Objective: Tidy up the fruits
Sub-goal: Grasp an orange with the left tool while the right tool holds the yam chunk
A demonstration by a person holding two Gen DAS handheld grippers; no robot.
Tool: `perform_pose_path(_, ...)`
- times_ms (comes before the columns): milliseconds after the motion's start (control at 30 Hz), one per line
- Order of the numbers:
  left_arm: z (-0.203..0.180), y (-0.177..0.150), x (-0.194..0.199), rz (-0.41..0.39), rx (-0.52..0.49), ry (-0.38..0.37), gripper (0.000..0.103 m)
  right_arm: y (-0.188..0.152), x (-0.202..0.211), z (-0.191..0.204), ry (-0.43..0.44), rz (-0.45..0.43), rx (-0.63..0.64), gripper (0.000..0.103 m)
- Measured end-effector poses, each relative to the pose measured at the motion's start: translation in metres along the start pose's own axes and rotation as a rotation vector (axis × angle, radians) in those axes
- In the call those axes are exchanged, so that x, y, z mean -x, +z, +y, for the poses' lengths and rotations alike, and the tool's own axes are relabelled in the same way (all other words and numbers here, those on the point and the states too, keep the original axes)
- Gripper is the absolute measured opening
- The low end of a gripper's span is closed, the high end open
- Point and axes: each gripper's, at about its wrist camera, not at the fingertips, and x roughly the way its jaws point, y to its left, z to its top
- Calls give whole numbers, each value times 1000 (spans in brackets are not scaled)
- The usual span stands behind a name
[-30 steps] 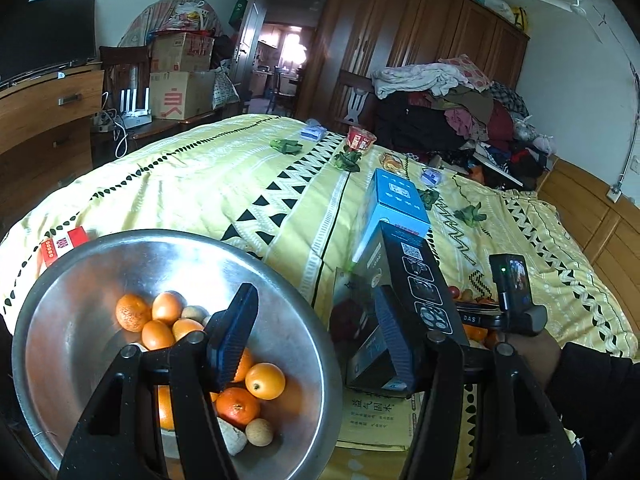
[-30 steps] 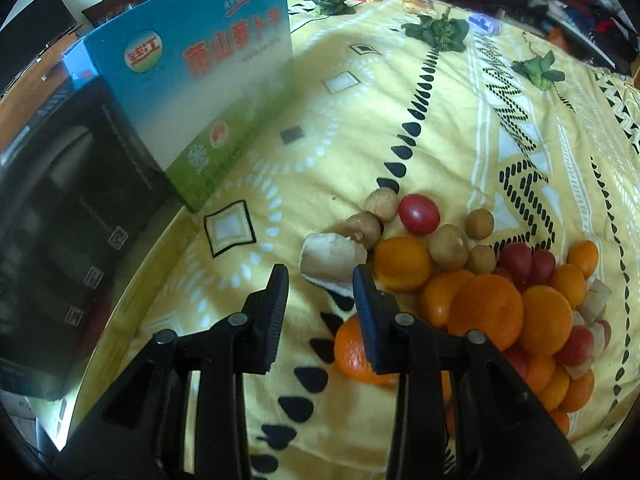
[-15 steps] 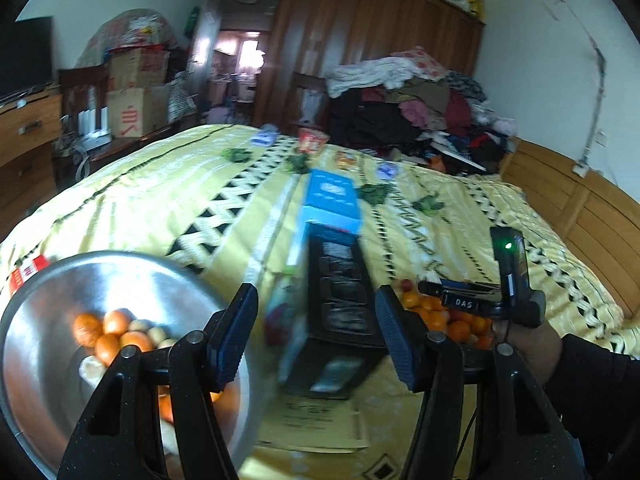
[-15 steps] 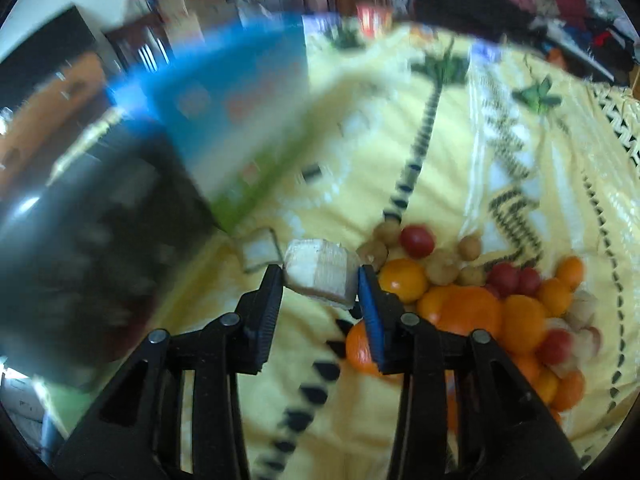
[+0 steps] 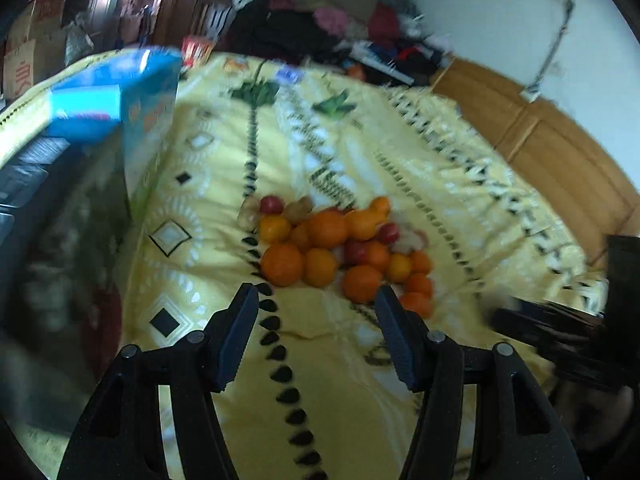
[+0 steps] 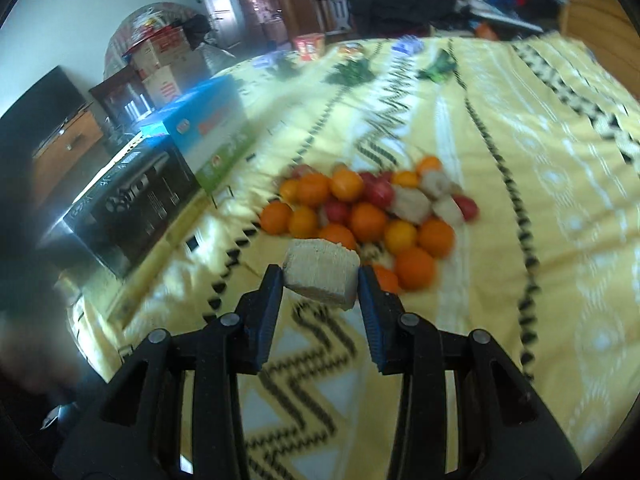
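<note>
**Pale chunk lifted, left gripper swinging to the pile**

The bed (image 5: 460, 184), in its yellow patterned cover, is carrying everything. The fruit pile (image 6: 360, 208) is lying mid-bed: oranges, small red fruits, brownish round ones and pale cut pieces, all touching.

A second ago the left gripper (image 5: 316, 340) was hovering over a steel bowl holding oranges; now the bowl is out of view and this gripper is facing the pile from the near side. Its fingers are standing apart with nothing between them, having just closed a little. Probably it is coming for the next fruit.

The right gripper (image 6: 320, 300) was earlier down beside the pale chunk (image 6: 320, 276) at the pile's near-left edge; now its fingers are clamped on that chunk and holding it above the cover. The chunk probably belongs in the bowl.

The black box (image 6: 132, 200) and blue box (image 6: 208, 136) are standing left of the pile, likely between it and the bowl, so a carry may have to clear them. Clothes are heaped at the far end.
</note>
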Motion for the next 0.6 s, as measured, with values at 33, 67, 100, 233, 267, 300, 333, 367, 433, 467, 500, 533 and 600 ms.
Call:
perform_pose_path(33,3,2,-18,24,-2,25,60,-2,2,-4,2,1,-8,39)
perform_pose_path(67,5,3,-32,40,-8,49,59,-5,5,-8,2,0,-13,39)
perform_pose_path(100,3,2,-41,51,-16,68,59,-6,6,-12,4,-1,-17,39)
perform_pose_path(233,8,3,-77,102,-61,129,59,-8,9,-28,9,-12,-44,39)
perform_pose_path(267,10,3,-82,112,-67,132,58,-7,8,-32,12,-14,-49,39)
perform_pose_path(300,11,3,-86,119,-73,142,59,-6,8,-35,14,-17,-55,39)
perform_pose_path(333,12,3,-89,118,-79,148,59,-6,7,-39,17,-21,-61,39)
perform_pose_path(367,13,3,-91,119,-81,148,59,-6,7,-41,20,-24,-64,39)
perform_pose_path(433,15,4,-97,119,-87,150,59,-5,5,-44,25,-31,-73,39)
perform_pose_path(467,16,5,-99,114,-87,151,59,-5,5,-46,29,-33,-76,39)
perform_pose_path(500,16,5,-100,109,-86,151,59,-5,4,-47,32,-34,-80,39)
perform_pose_path(533,16,6,-102,104,-85,150,59,-5,3,-49,34,-35,-83,39)
perform_pose_path(600,16,6,-106,90,-87,160,60,-4,1,-51,39,-33,-88,39)
